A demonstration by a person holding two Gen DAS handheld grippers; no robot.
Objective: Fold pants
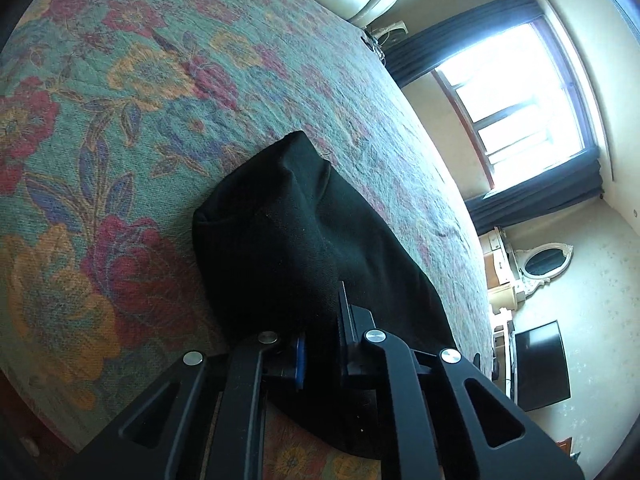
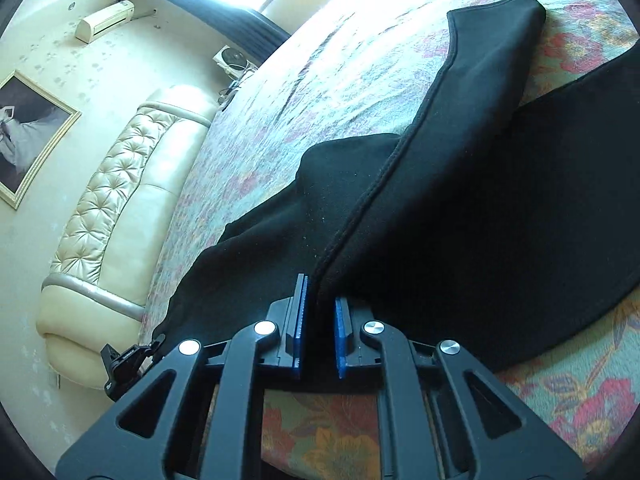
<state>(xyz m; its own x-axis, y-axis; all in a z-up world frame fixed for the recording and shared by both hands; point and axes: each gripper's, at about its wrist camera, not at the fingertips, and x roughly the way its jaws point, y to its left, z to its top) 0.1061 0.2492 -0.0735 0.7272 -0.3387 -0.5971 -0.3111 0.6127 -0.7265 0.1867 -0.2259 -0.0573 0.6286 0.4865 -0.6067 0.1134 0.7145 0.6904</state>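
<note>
So closest to you, both grippers are already biting cloth: your left gripper (image 1: 320, 340) has its jaws clamped on a bunched edge of the black pants (image 1: 288, 248), with the fabric humping up right in front of the blue pads, and your right gripper (image 2: 320, 320) is pinched on a stitched seam edge of the same pants (image 2: 460, 220), the cloth running up between the pads. A little gap shows between the right pads, but that looks like the thickness of the fabric, not an open jaw. The pants are lying on the floral bedspread (image 1: 120, 120), near the bed edge closest to you, and in the right wrist view you can see them spreading away toward the middle of the bed, with one leg end (image 2: 500, 28) reaching up toward the far side and another dark panel running off to the right. Judging from that, I'd say you're early on: the legs are still splayed apart and not stacked, nothing reads as a neat fold yet, and the part in the left grip is more of a lump than a flat layer. What's left is pretty much the whole fold: bring one leg over the other, flatten, then fold along the length. Further back there's the tufted cream headboard (image 2: 120, 200) and the bright window (image 1: 520, 100) with dark curtains (image 1: 440, 40).
</note>
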